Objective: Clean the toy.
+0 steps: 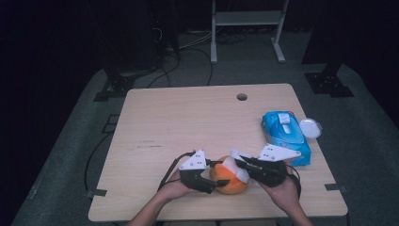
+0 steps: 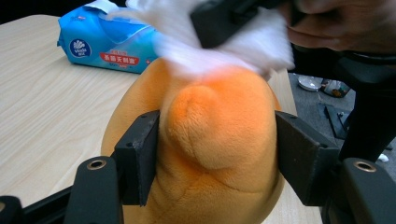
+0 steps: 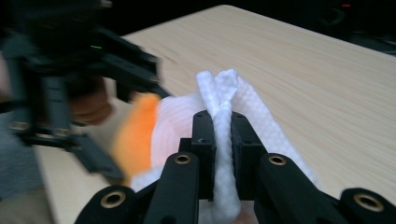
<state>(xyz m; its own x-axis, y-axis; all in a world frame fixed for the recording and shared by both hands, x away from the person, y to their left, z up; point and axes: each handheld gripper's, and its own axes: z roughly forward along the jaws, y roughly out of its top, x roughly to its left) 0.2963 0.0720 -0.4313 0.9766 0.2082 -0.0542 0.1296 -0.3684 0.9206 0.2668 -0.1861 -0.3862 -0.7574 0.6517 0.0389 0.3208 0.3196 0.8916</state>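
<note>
Wipe [image 1: 234, 167] on plush toy [image 1: 229, 181] (wipes pack [image 1: 285, 134] behind, right).

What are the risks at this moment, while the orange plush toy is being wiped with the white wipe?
1. The left gripper pinches only a soft bulge of the orange plush toy, so the toy might slip or twist under rubbing.
2. The right gripper clamps just a thin fold of the white wipe; it could pull out.
3. The toy sits near the table's front edge and might be pushed off.
</note>
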